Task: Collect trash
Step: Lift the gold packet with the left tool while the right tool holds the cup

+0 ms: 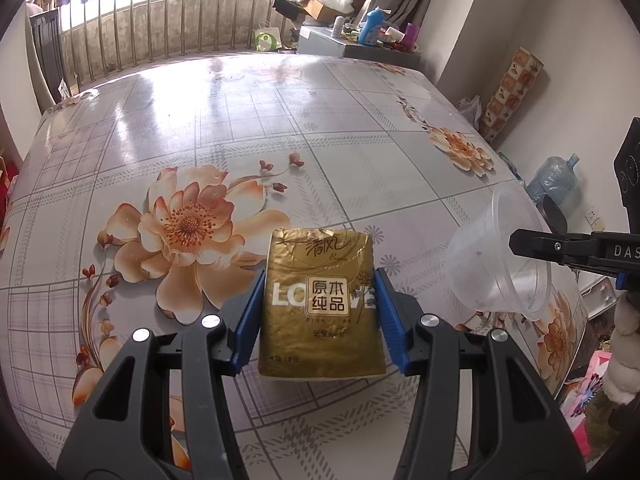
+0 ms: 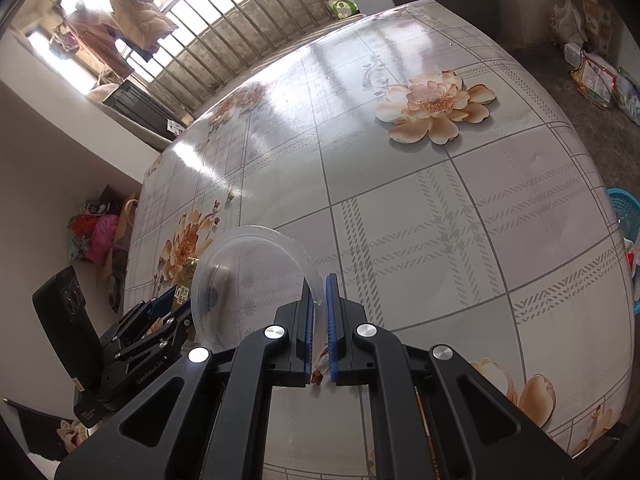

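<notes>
Now, standing by the table [image 1: 224, 128] with its flowered cloth, I see on the left side the left gripper [image 1: 320, 316] clamped on a gold tissue pack [image 1: 320, 304], one blue pad on each long side. The pack seems lifted a little above the cloth, but I cannot be sure that its lower edge is free. It looks light and soft, and its foil wrapper is probably slippery, so the hold across the middle of the flat sides is a good one; more pressure would only crush it.

To the right of it, the right gripper [image 2: 320, 320] has its jaws nearly together on the rim of a clear plastic cup [image 2: 252, 280], which hangs tilted on its side over the table. The thin wall is between the pads. Such a cup is very light but it bends and cracks easily, and the rim is its stiffest part. Inside, I see nothing; it appears empty.

At the far right edge, a blue basket [image 2: 624, 208] stands beside the table, its contents hidden.
</notes>
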A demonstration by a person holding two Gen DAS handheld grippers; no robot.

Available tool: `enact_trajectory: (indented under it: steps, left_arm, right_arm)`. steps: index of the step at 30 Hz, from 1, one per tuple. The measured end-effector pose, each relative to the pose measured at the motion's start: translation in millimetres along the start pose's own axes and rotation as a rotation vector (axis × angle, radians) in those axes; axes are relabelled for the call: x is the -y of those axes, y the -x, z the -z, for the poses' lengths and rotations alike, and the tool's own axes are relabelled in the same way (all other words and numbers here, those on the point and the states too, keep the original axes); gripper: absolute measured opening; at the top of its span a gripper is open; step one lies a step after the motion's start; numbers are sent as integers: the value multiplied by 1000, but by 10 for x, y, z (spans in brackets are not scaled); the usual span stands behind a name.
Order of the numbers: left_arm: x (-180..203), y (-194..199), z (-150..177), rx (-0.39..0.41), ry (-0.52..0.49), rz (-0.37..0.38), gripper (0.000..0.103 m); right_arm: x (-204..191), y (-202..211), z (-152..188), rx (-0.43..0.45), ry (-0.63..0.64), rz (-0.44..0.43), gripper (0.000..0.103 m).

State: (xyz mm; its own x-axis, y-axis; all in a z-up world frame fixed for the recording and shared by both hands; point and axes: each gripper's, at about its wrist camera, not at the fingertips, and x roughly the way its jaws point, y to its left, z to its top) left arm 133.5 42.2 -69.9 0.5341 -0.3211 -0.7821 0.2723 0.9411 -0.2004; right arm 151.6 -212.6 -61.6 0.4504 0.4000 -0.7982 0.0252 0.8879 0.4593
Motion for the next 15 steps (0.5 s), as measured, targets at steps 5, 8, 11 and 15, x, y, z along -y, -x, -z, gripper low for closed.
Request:
enact_trajectory:
  steps: [5,8,11,15]
  left_arm:
    - [39,-35,24,8,-18,-17,49]
    - [41,-35,37,11,-20,-18,49]
    - [37,-35,36,10,-17,-15,49]
    - [5,-33,49,1,3,27,50]
  right_arm:
    - [54,44,6,13,-16,-6,6]
    - [93,73,11,20,-23,-8,6]
    - [115,79,14,24,-30,-7,6]
    - [119,65,46,15,-43,-6,6]
